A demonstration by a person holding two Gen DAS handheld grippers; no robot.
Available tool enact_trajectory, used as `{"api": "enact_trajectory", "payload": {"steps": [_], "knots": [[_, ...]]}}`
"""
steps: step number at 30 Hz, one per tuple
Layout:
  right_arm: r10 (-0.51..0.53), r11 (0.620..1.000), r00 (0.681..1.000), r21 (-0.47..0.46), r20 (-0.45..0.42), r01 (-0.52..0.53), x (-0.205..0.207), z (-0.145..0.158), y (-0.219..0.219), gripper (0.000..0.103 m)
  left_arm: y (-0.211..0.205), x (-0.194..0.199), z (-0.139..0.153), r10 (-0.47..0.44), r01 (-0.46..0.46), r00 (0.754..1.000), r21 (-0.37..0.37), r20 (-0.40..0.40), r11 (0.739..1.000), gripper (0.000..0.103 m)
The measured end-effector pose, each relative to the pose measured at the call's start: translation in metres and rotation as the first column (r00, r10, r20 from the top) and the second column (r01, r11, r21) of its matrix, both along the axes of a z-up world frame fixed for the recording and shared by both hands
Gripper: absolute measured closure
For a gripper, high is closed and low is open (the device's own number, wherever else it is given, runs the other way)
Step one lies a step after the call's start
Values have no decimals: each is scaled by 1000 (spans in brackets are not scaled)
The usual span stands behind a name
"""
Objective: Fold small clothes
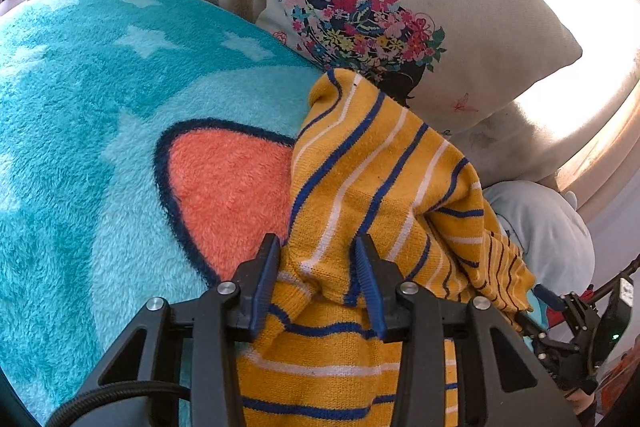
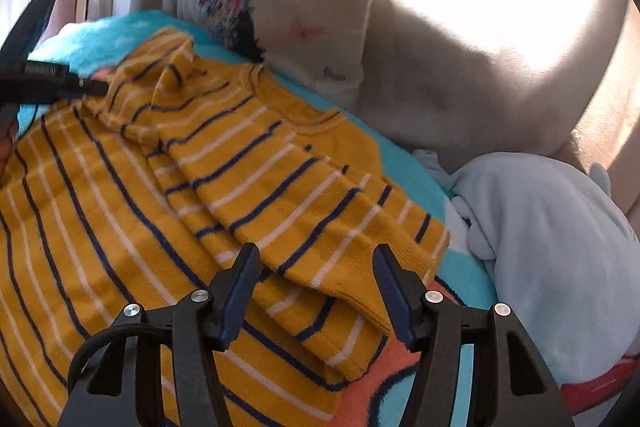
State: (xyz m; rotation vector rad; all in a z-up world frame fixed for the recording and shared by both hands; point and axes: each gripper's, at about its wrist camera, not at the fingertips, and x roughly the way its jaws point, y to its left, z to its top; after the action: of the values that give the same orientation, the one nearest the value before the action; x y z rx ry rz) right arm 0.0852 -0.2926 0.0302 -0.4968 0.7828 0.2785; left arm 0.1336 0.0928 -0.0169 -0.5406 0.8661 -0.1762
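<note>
Two black hand-held grippers with blue pads work over one mustard-yellow knitted sweater striped in navy and white (image 2: 120, 195), which lies spread on a fluffy turquoise blanket with pale stars and an orange patch outlined in navy (image 1: 80, 107).

The left gripper (image 1: 320, 287) has a bunched fold of the sweater (image 1: 360, 167) between its pads, the knit rising in a hump ahead of the fingers; the cloth fills the gap, and the pads look clamped on it.

The right gripper (image 2: 316, 287) stands with its jaws apart, pressing on nothing, above the cuff end of a sleeve folded across the sweater's body.

A cream cushion printed with a floral head silhouette (image 1: 400, 7) leans behind the blanket. A pale blue soft garment (image 2: 552, 227) lies just beside the sweater.
</note>
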Motion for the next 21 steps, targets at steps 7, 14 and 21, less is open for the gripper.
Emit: {"api": "enact_trajectory", "payload": {"steps": [7, 14, 21], "knots": [[41, 998, 999, -51, -27, -42, 4, -21, 10, 42, 2, 0, 0, 1, -1, 1000, -8, 1, 1000, 64], [-75, 992, 990, 94, -122, 86, 27, -16, -9, 99, 3, 0, -1, 2, -2, 1000, -23, 2, 1000, 64], [-25, 873, 978, 472, -207, 122, 0, 83, -36, 100, 6, 0, -3, 5, -5, 1000, -48, 3, 999, 64]]}}
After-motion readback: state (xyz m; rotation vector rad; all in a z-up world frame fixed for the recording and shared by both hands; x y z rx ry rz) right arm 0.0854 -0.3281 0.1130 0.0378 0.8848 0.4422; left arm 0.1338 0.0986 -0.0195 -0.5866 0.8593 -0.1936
